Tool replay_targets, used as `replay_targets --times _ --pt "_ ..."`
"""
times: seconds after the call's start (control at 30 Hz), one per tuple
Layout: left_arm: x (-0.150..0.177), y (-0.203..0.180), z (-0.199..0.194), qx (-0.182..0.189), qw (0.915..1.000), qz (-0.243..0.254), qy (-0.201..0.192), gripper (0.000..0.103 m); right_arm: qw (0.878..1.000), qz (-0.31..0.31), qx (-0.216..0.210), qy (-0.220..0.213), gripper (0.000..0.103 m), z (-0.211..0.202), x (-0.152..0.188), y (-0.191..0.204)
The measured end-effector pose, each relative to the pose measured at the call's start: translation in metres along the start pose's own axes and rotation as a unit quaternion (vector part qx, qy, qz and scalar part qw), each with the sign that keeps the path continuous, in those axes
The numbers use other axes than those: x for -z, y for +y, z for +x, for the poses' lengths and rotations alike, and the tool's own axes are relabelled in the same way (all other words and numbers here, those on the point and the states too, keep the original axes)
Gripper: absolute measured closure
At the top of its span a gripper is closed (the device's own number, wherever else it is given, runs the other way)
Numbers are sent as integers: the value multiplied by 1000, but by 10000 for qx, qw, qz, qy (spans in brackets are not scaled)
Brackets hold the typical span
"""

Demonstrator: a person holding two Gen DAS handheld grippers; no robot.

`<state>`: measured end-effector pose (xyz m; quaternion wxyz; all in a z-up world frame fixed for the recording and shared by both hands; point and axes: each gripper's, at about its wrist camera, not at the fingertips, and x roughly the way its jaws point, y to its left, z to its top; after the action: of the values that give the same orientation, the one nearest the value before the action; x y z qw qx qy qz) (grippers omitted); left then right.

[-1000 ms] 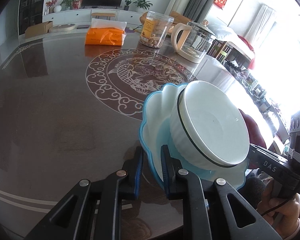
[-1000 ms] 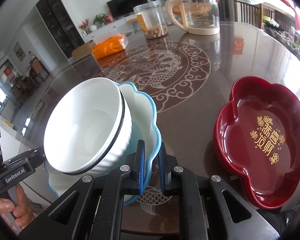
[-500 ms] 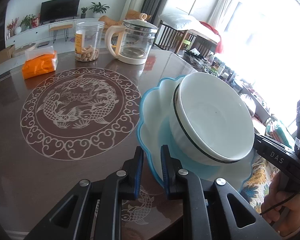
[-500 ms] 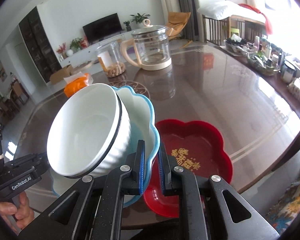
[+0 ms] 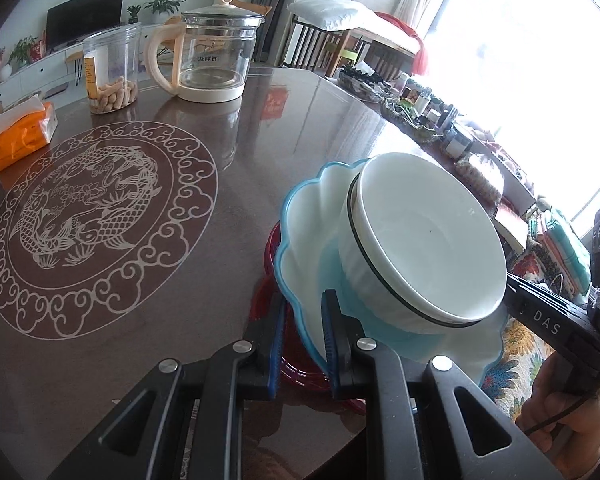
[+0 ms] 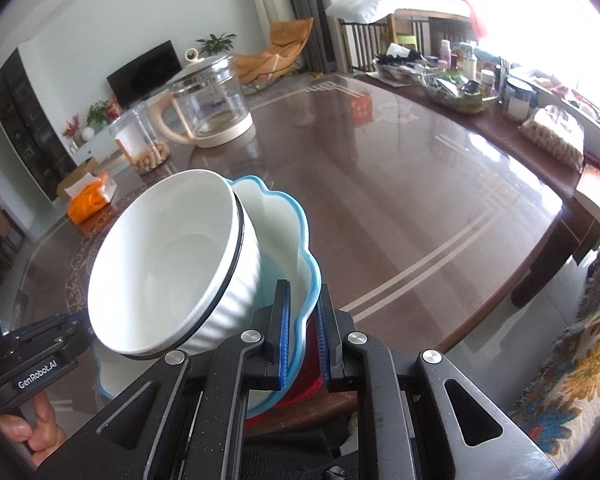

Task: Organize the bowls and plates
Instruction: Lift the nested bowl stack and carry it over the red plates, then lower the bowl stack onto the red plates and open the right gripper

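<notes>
Left tongs (image 5: 302, 336) were clamped narrow on the near-left rim of the blue scalloped plate (image 5: 312, 248); right tongs (image 6: 302, 336) were pinched likewise on the opposite rim, so the plate hung between the two, carried off the desk (image 5: 100, 340). A white bowl (image 5: 428, 248) sat in the plate, tipped toward the left tongs' side and leaning toward the rim there. Key relation: the red plate (image 5: 266, 248) lay directly beneath the blue one, only its edge showing at the left and below, near the desk's near edge. Judged: stacking calls for a straight lowering, both hands level, neither nearer. Against the earlier frames, the red plate had stood well to the right of the load, then part-covered; it was now almost wholly hidden. The grip on both rims was unchanged, and the bowl kept its lean.
</notes>
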<state>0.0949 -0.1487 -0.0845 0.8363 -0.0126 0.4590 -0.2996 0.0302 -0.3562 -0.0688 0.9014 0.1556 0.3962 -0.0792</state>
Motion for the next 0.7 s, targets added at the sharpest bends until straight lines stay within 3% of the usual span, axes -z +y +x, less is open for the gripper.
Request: replay_targets --times 0.23,0.57,0.67,0.7 --pt "5 7 16 -123 9998 -57 159 86 9999 91 -48 18 89 12 8 -4" --pt "5 3 11 -236 9995 201 33 86 9996 203 -173 74 88 20 12 -10" --pt "3 1 7 -302 9993 239 -5 85 9996 186 -202 -90 82 15 9 -12" --pt "2 2 6 -304 9993 216 -25 85 9994 196 -243 -120 76 13 7 -12"
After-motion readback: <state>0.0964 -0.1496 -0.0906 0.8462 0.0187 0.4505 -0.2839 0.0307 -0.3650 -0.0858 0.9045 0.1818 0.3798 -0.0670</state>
